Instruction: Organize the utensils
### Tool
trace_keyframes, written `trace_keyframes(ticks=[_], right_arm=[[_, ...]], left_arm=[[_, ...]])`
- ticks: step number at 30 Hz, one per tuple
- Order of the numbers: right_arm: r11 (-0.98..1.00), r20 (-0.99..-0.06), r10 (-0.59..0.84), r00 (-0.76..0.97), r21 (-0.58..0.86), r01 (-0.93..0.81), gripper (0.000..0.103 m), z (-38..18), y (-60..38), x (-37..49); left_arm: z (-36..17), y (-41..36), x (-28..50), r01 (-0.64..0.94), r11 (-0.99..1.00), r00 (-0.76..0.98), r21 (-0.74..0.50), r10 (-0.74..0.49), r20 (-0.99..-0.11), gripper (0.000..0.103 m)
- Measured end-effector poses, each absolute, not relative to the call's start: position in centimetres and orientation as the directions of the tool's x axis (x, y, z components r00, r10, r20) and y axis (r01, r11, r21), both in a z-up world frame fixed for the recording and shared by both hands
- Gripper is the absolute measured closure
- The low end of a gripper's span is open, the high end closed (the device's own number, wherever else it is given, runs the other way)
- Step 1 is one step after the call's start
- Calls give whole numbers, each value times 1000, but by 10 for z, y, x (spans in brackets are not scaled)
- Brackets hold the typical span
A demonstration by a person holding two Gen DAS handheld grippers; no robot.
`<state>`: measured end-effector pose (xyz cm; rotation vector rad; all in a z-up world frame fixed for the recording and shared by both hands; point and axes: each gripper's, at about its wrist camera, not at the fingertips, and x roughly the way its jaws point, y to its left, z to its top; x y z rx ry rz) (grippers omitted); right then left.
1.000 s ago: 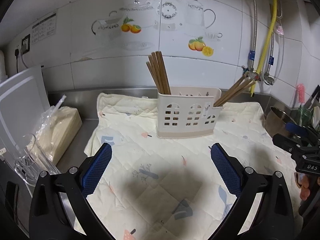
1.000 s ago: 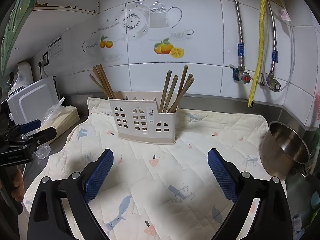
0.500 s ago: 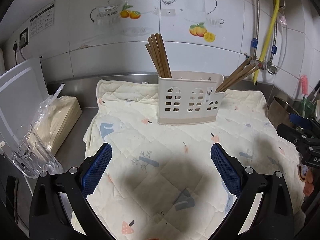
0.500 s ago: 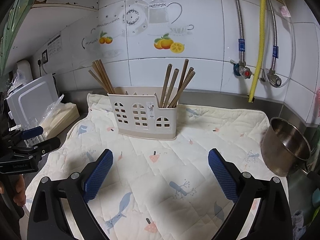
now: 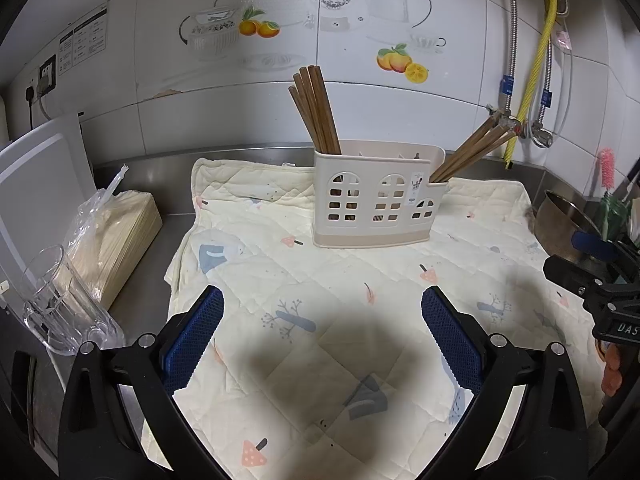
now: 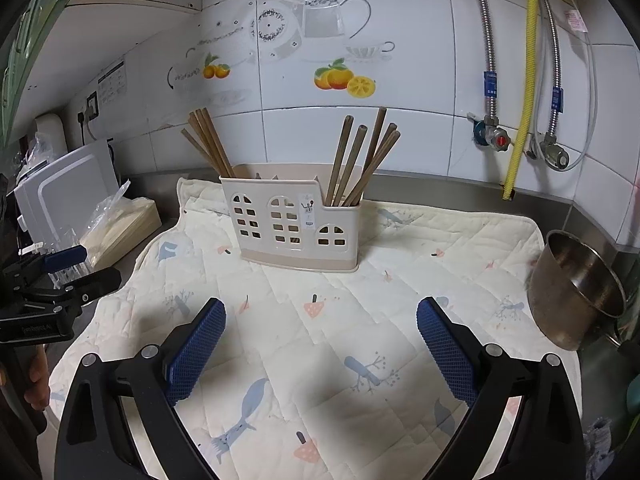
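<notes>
Beige plastic utensil caddy w/ window cut-outs (image 5: 376, 208) stands upright on the pale quilted printed mat (image 5: 320, 320) over the steel tabletop (image 5: 168, 200); brown wooden chopsticks fill its left end (image 5: 316, 112) and right end (image 6: 360, 160), middle slots prob. empty but hard to see. Left claw (image 5: 322, 336) and right claw (image 6: 320, 344) both gape wide above the mat, gripping nothing. Steel bowl (image 6: 576, 288) sits at the mat's right edge.

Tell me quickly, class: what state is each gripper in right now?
Left gripper: jaws open, holding nothing, above the pale quilted cloth.
Right gripper: jaws open, holding nothing.
</notes>
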<state>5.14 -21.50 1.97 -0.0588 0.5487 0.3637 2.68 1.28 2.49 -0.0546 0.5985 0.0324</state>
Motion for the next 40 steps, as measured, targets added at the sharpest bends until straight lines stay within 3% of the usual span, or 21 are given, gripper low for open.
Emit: trace_keyframes(ticks=[40], right_arm=[[930, -537, 331, 776, 48, -364, 10, 9, -211, 50]], left_arm=[[22, 14, 28, -51, 997, 820, -50, 13, -572, 5]])
